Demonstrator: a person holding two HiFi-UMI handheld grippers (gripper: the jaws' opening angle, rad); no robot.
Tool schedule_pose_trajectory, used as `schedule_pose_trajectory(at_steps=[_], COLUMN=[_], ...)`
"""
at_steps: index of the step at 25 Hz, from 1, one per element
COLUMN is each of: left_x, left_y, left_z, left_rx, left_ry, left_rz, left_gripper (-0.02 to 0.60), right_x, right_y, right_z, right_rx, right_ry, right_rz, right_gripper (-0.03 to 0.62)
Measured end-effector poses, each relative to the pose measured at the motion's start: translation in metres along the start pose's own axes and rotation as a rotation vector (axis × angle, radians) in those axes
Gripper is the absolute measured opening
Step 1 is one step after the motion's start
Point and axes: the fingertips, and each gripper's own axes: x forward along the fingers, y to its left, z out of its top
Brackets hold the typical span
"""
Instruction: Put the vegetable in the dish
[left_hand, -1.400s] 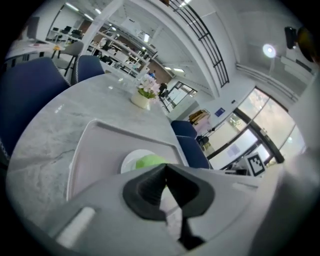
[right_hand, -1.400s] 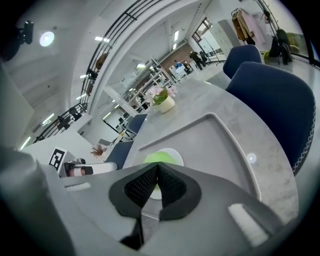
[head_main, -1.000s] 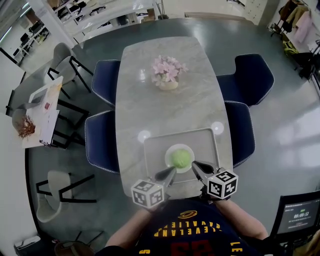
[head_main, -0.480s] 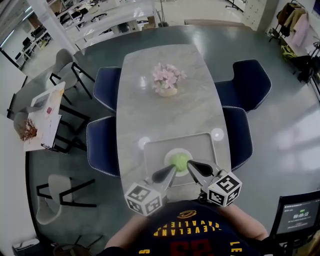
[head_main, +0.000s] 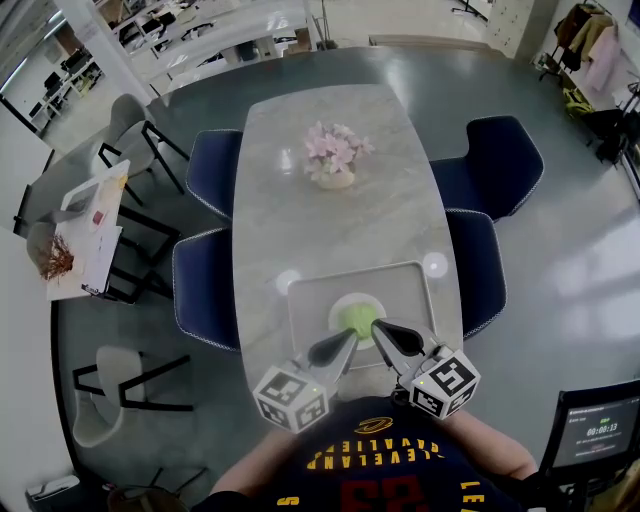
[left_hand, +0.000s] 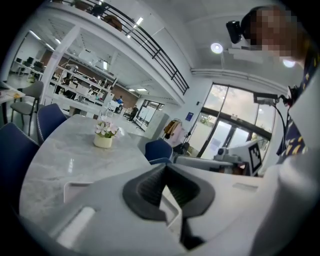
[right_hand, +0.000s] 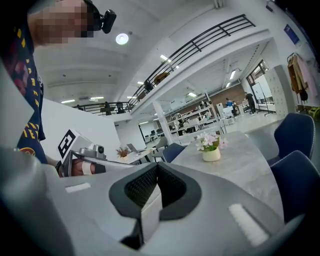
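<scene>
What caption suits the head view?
Green vegetable in the dish; left gripper and right gripper shut, empty, nearby.

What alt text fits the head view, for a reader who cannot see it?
A green vegetable lies in a white dish on a grey tray at the near end of a marble table. The left gripper and right gripper, both shut, point at it from the person's side; pink flowers stand farther away.
</scene>
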Motion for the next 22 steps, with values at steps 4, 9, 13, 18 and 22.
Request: schedule_pose_trajectory(at_steps=[4,9,13,18,22], left_x=[-0.0003,0.0006,0.0011,0.0008,0.0016], left_y=[0.0012,-0.0010,-0.0014,-0.0023,-0.0045], left_z=[-0.0018,-0.0017,-0.0035,-0.0044,-0.0027], left_rx=[0.008,0.038,0.032,0.037,0.051], left_ry=[0.008,0.012,0.018,0.021,0.018], left_rz=[0.005,0.011,0.006,0.007,0.004], left_gripper=[0.002,0.002,0.002,0.002,0.002], right_x=[0.0015,0.0002,-0.0002,-0.0006,-0.0015], right_y=[0.0008,0.0016,0.0038,0.0052,0.0040], right_z=[-0.0023,-0.0028,-0.0031,-0.0026,-0.0009], right_rx=[-0.006,-0.014,-0.020,-0.031,-0.035], right_ry=[0.008,0.008,0.010,0.010,0.007], right_rz=[0.003,0.004,0.008,0.009,0.005], right_gripper=[0.005,0.005,0.005,0.005,0.005])
